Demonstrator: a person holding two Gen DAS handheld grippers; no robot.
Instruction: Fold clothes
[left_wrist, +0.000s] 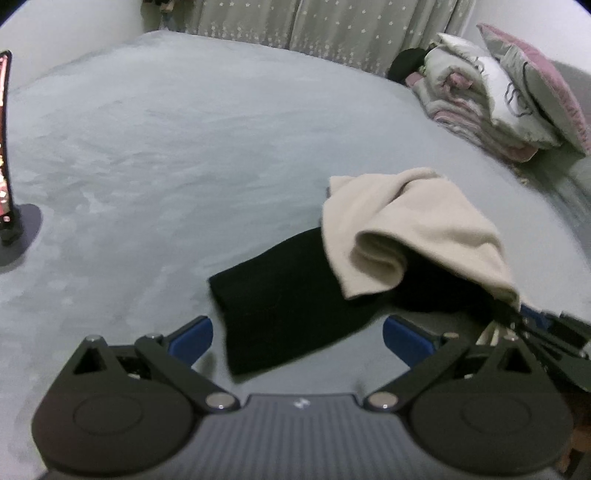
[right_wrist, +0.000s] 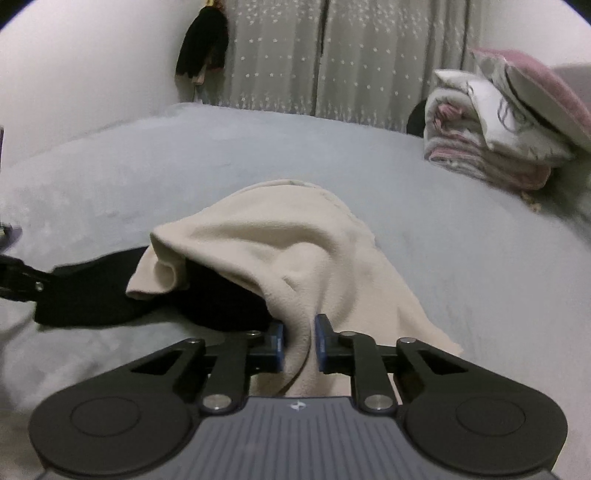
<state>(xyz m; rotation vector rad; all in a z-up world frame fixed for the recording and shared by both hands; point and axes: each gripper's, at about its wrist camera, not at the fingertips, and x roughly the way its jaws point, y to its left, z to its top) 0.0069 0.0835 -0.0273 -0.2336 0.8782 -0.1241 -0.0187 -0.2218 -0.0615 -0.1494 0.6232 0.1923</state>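
Observation:
A cream fleece garment (left_wrist: 417, 229) lies crumpled on a grey bed (left_wrist: 147, 147), draped over the right part of a black garment (left_wrist: 280, 295). My left gripper (left_wrist: 297, 334) is open, its blue pads either side of the black garment's near corner and not touching it. In the right wrist view, my right gripper (right_wrist: 299, 341) is shut on a bunched fold of the cream garment (right_wrist: 280, 243), which is lifted off the bed. The black garment (right_wrist: 96, 288) stretches left from under it. The right gripper's linkage (left_wrist: 546, 332) shows at the cream garment's near right corner.
Folded blankets and pillows (left_wrist: 480, 103) are stacked at the bed's far right corner. A phone on a stand (left_wrist: 5, 147) is at the left edge. Star-patterned curtains (right_wrist: 332, 55) hang behind the bed, and a dark item (right_wrist: 203, 48) hangs on the wall.

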